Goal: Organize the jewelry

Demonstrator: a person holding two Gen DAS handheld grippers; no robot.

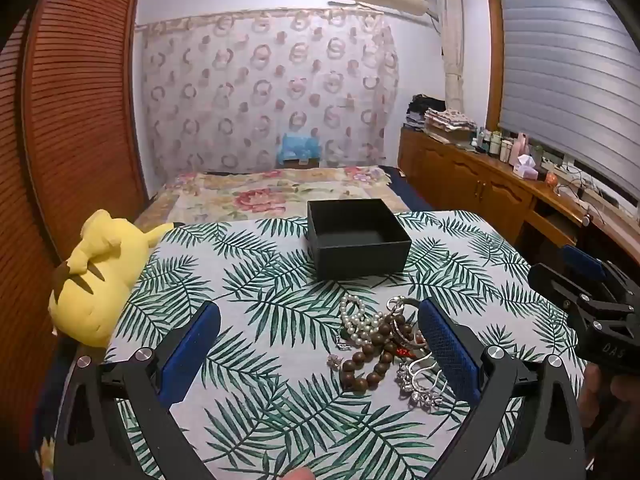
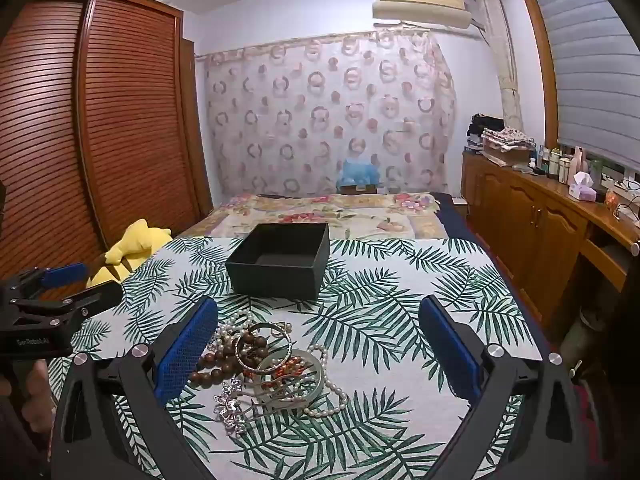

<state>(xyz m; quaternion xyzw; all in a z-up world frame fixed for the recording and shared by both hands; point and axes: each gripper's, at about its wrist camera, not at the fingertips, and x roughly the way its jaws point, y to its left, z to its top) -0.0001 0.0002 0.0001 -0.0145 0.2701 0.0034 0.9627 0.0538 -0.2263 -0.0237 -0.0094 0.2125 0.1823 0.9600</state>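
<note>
Plainly, box [image 1: 358, 240]: black, square, matte card, lidless, on the leaf-print cloth [image 1: 256, 280] covering the counter.
Jewelry [image 1: 384, 344]: one tangled heap in front of the box; round brown wooden beads [image 1: 370, 364], small white pearls [image 1: 356, 316], smooth metal bangles [image 2: 264, 344], a sparkly silver piece [image 2: 230, 408].
Left gripper [image 1: 320, 352]: jaws spread wide, holding nothing; its right blue textured pad is at the heap's edge, whether touching I cannot tell.
Right gripper [image 2: 320, 352]: jaws spread wide, holding nothing; its left pad beside the heap.
Left view only: the yellow plush [image 1: 100, 276] shown nearly whole.
Right view only: a pale flat ring [image 2: 296, 380] under the bangles.
</note>
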